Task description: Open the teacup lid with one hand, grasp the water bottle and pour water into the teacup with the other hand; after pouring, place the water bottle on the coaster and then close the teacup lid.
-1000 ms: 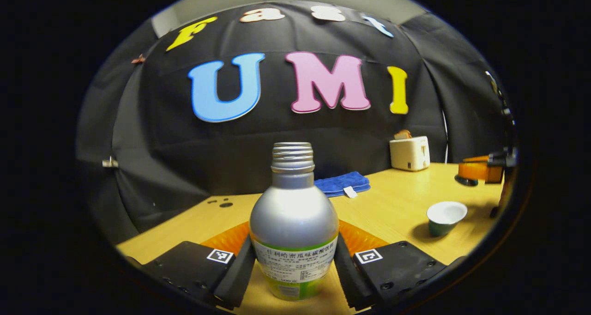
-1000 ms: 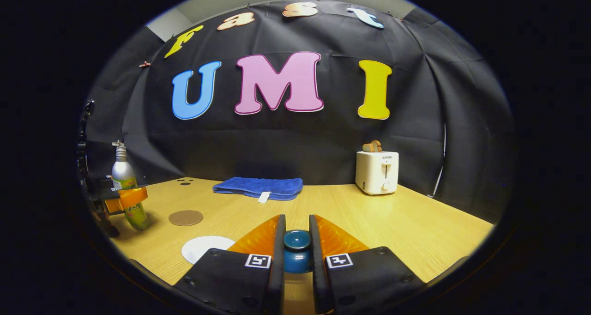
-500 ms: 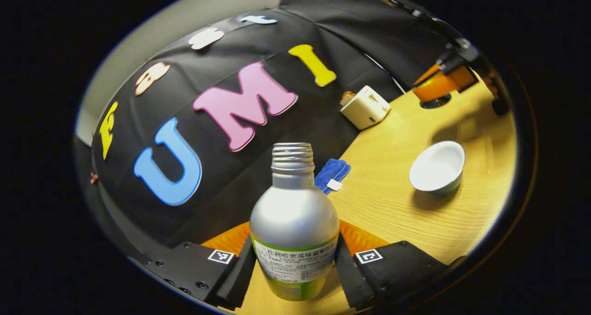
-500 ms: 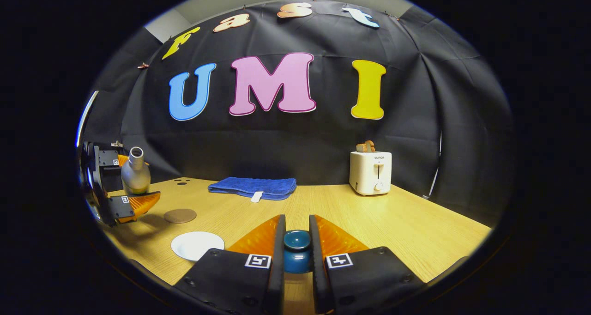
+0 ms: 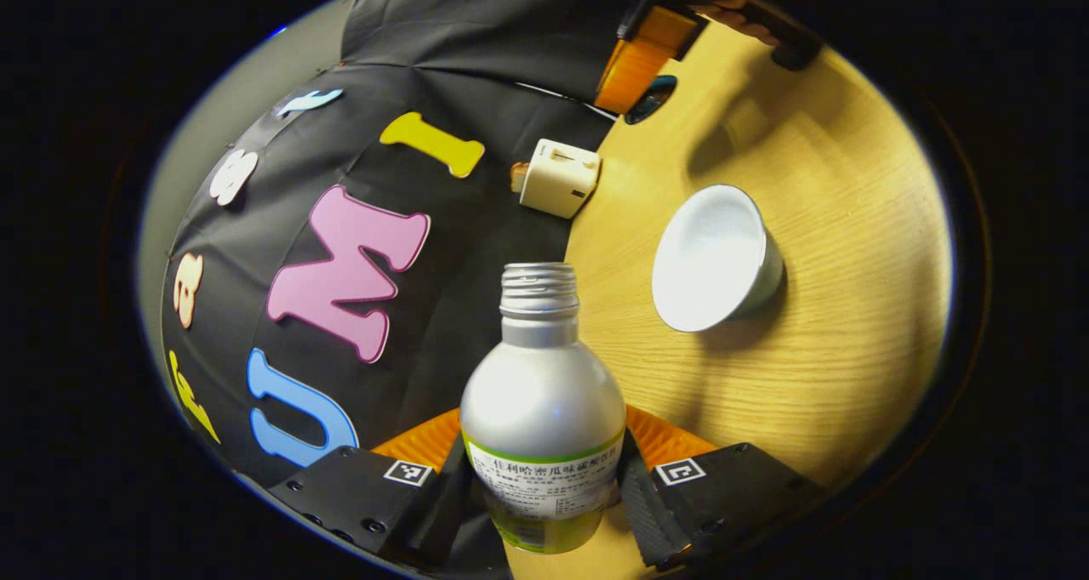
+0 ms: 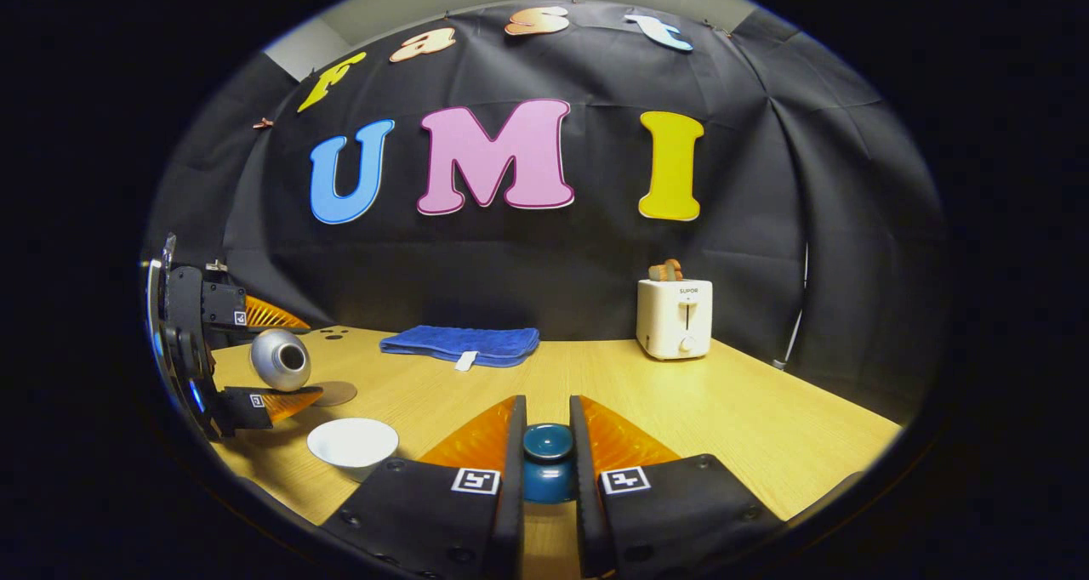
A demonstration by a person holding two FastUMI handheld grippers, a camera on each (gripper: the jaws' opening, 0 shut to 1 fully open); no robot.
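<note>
Illumination is dim and warm, from above; the table (image 6: 749, 410) is the brightest surface, and the teacup (image 5: 715, 257) casts a soft shadow beside it. Glare falls on the water bottle (image 5: 542, 410) shoulder. Both views are sharp centrally, with strong fisheye curvature and darkening at the edges.

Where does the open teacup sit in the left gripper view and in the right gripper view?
Left gripper view: teacup right of centre, beyond the water bottle held in the left tongs.
Right gripper view: teacup lower left, below the tipped bottle.
Shared landmark: the toaster at the back wall.
</note>
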